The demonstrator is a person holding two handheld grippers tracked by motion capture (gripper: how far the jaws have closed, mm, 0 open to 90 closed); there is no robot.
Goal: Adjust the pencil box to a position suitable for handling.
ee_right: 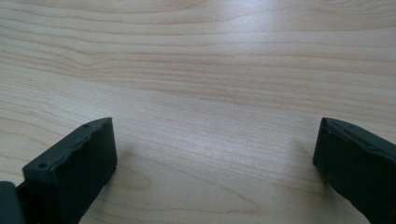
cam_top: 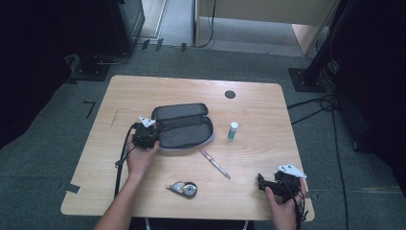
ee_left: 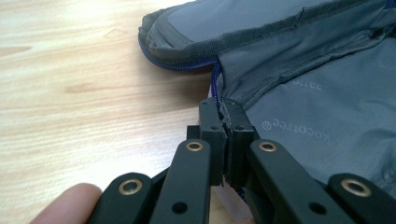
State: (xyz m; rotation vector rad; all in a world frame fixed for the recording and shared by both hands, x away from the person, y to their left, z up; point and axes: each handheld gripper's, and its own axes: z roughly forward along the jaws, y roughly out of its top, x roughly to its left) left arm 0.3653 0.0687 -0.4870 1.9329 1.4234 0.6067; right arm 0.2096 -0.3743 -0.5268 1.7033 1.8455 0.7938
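Note:
A grey zip pencil case [cam_top: 184, 125] lies open in the middle of the wooden table [cam_top: 143, 91]. My left gripper [cam_top: 156, 132] is at the case's left end. In the left gripper view the left gripper [ee_left: 225, 111] is shut, its pads pinching a fold of grey fabric at the pencil case [ee_left: 303, 93] edge, right beside the blue zipper. My right gripper [cam_top: 261, 181] rests near the table's front right corner, pointing left. In the right gripper view the right gripper [ee_right: 215, 140] stands open over bare wood, with nothing between its fingers.
A pen [cam_top: 215, 164] lies in front of the case. A small white bottle with a green cap [cam_top: 232, 130] stands to its right. A correction-tape dispenser [cam_top: 184, 188] sits near the front edge. A black round grommet [cam_top: 230, 94] is at the back.

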